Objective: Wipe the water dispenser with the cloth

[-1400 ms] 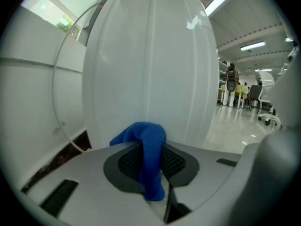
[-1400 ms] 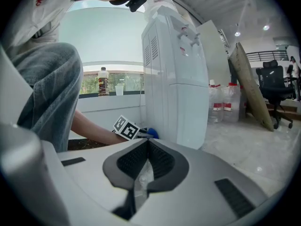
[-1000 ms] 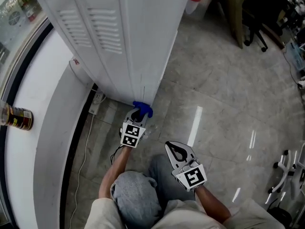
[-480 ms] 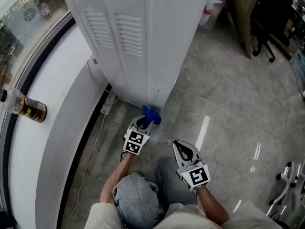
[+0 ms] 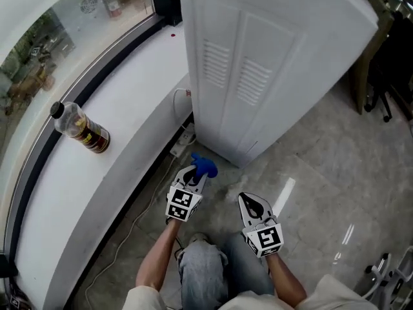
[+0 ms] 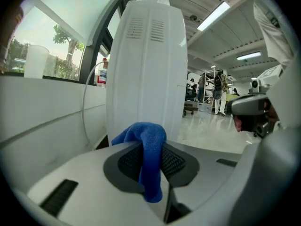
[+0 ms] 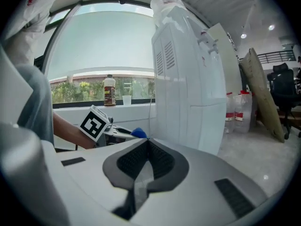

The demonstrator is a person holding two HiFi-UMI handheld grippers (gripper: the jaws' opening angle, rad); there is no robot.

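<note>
Currently my left gripper (image 5: pixel 192 175) clamps the blue cloth (image 5: pixel 205 166), apparently clear of the water dispenser (image 5: pixel 271 63); my right gripper (image 5: pixel 248 203) is closed, empty.

Left claw (image 5: pixel 197 172) and right claw (image 5: pixel 248 203) are pale grey, with black-and-white marker cubes (image 5: pixel 182 203).

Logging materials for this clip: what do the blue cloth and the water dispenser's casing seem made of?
Cloth: soft napped fabric, likely microfibre; fuzzy surface, hangs limp from the left gripper. Water dispenser: white, smooth, faint sheen, moulded vent slots; probably plastic, possibly painted metal.
</note>
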